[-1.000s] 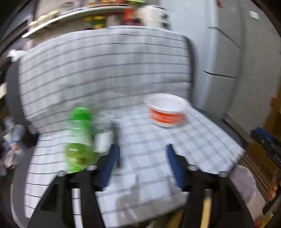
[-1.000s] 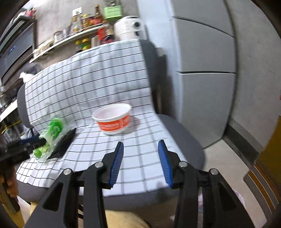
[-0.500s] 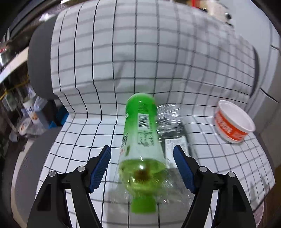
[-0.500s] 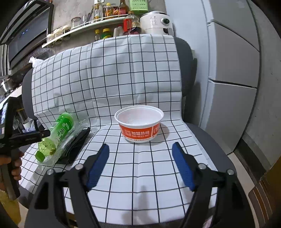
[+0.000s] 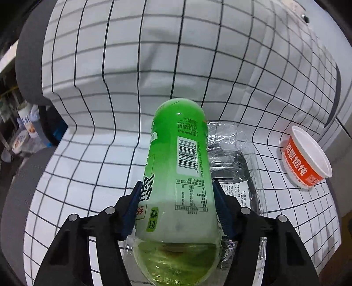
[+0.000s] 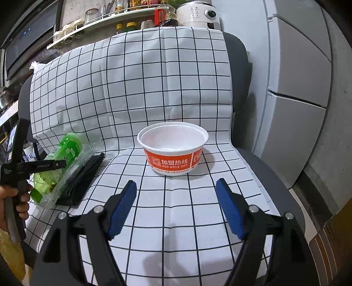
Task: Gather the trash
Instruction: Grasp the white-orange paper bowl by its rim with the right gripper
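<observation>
Lying on its side on the seat of the chair [image 6: 267, 176], the green bottle [image 5: 179, 176] has a green-to-white label with a barcode and printed text, and a little yellowish liquid pooled at its near end. The left claw [image 5: 176, 204] is clenched on it, both blue pads pressed against the label. Just beside the bottle sits a clear plastic package [image 5: 237, 167] with something black inside. Farther right stands an orange and white paper bowl [image 6: 173, 147], upright, with white print on its band. The right claw [image 6: 176, 195] is released, its jaws spread wide and holding nothing, near the bowl but apart from it. A white cloth [image 6: 132, 88] with a black grid covers the seat and backrest. Behind the chair runs a shelf [image 6: 105, 17] of jars and bottles, with a white appliance [image 6: 197, 13] at its end and a grey fridge [image 6: 297, 77] to the right.
</observation>
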